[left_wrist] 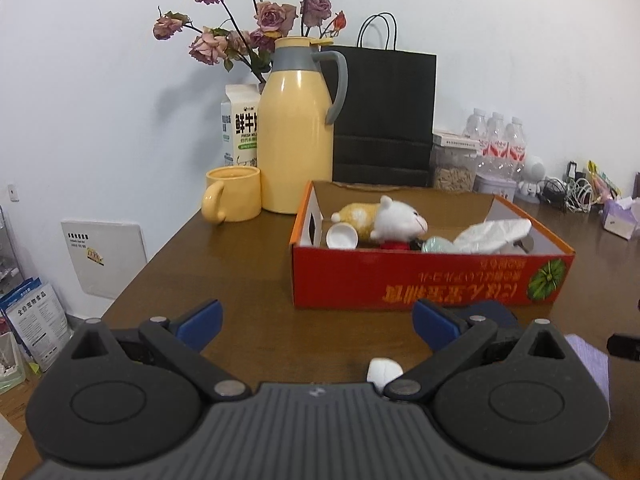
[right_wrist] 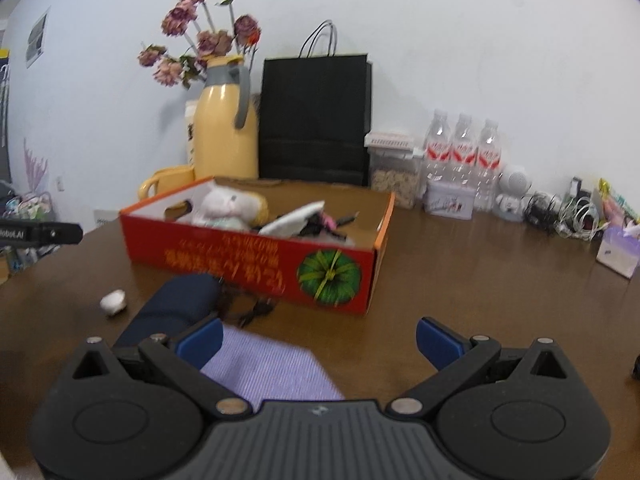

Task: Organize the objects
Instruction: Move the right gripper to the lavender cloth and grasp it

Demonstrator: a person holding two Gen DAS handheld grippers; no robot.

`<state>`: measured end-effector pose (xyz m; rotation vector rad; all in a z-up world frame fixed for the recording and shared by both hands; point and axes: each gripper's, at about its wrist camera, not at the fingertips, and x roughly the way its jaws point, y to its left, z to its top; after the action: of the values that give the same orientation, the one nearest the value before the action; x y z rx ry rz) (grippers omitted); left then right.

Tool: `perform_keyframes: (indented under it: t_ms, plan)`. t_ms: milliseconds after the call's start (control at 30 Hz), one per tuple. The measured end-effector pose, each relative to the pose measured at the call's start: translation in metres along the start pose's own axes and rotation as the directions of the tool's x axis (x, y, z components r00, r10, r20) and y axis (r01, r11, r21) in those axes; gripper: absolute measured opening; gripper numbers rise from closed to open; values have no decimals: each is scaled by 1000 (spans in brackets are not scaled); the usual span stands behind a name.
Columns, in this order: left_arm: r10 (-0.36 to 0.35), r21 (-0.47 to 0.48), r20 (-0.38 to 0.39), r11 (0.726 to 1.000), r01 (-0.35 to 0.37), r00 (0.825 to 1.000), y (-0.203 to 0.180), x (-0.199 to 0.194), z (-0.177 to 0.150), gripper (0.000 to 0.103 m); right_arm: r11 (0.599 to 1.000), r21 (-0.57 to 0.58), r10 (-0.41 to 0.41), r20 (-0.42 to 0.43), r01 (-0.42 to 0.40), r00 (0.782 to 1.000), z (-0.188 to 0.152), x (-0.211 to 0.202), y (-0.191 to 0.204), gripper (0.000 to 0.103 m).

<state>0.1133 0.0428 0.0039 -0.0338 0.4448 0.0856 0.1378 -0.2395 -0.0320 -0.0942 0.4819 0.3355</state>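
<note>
Both claws are held wide apart and empty above the brown surface [right_wrist: 460,264]: the left claw [left_wrist: 316,326] and the right claw [right_wrist: 319,338]. A red box [left_wrist: 400,276] containing a plush toy [left_wrist: 394,218] and tissue [left_wrist: 496,232] is seen ahead. Just before the box lie a dark blue roll [right_wrist: 176,304], a lilac cloth [right_wrist: 272,368] and a small white wad [right_wrist: 113,302].
</note>
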Motion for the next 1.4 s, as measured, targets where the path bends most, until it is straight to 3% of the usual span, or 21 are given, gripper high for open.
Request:
perform_keyframes:
  t_ms: [333,533,700,767,833,1000,1133,1367,1400]
  plan:
    - [-13,-16,-49,1000,12,999,5,-11,-18,103,993,-23,108,-129,-112,986,-14,21,13,103]
    - [-6,-21,-60,1000,5,998,9,-12,-21,103,993,-47,96,-201,-107,975,-10,53,20,103]
    - [-1,-30,-71,1000,-1,997,13,-10,-25,103,993,-44,98,-207,-109,973,-9,56,23,103]
    - [0,-33,-76,999,-2,997,13,-10,-26,103,993,-37,101,-206,-110,973,-9,55,23,98]
    - [-2,-35,-79,999,-1,997,13,-9,-27,103,994,-31,99,-190,-106,977,-9,51,23,84]
    - [0,-33,-87,999,-3,996,13,-9,-29,103,994,-16,104,-146,-108,984,-17,38,25,72]
    - [2,-31,-94,1000,-5,996,12,-8,-29,103,990,32,141,-100,-138,985,-20,28,21,42]
    - [0,-25,-97,1000,-3,995,9,-7,-30,103,992,22,126,-56,-125,990,-25,17,24,39]
    - [0,-25,-97,1000,-3,995,9,-7,-30,103,992,24,126,-47,-125,991,-25,15,24,33]
